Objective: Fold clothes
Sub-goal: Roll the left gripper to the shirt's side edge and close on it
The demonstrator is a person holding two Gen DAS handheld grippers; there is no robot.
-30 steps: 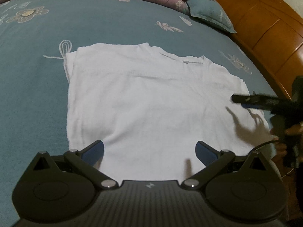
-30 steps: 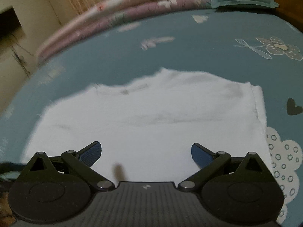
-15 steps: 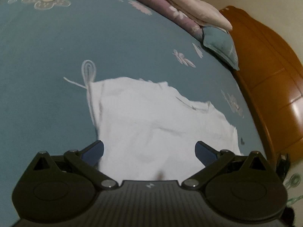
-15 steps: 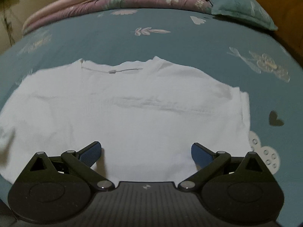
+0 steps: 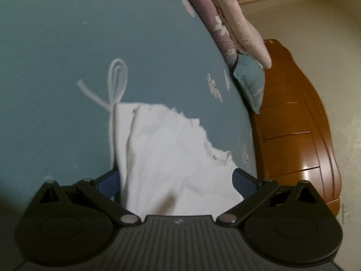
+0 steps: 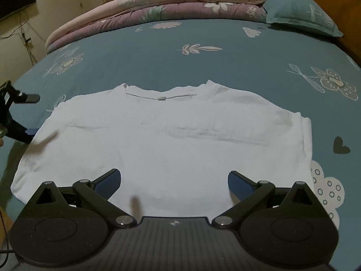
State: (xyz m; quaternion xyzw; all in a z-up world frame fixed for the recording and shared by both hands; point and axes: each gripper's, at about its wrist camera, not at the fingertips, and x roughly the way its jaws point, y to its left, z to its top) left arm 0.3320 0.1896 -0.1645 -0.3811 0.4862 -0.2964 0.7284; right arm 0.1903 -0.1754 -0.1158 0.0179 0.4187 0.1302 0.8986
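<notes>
White t-shirt (image 6: pixel 171 140) lies flat on the teal bedsheet (image 6: pixel 203 63), collar at the far edge, sleeves folded in. Right claw (image 6: pixel 174 181) is open, its fingers spread above the near hem. Left claw (image 5: pixel 176 180) is also open at the shirt's left edge; the right view shows it there from the side (image 6: pixel 15 117). Only the left view shows the wooden headboard (image 5: pixel 297 140). The right view shows the full stack of folded quilts (image 6: pixel 171 2) and the pillow (image 6: pixel 302 13).

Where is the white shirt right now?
The white shirt lies spread flat on the blue flowery bedsheet, right ahead of the open right claw, with the folded quilts far behind it.
</notes>
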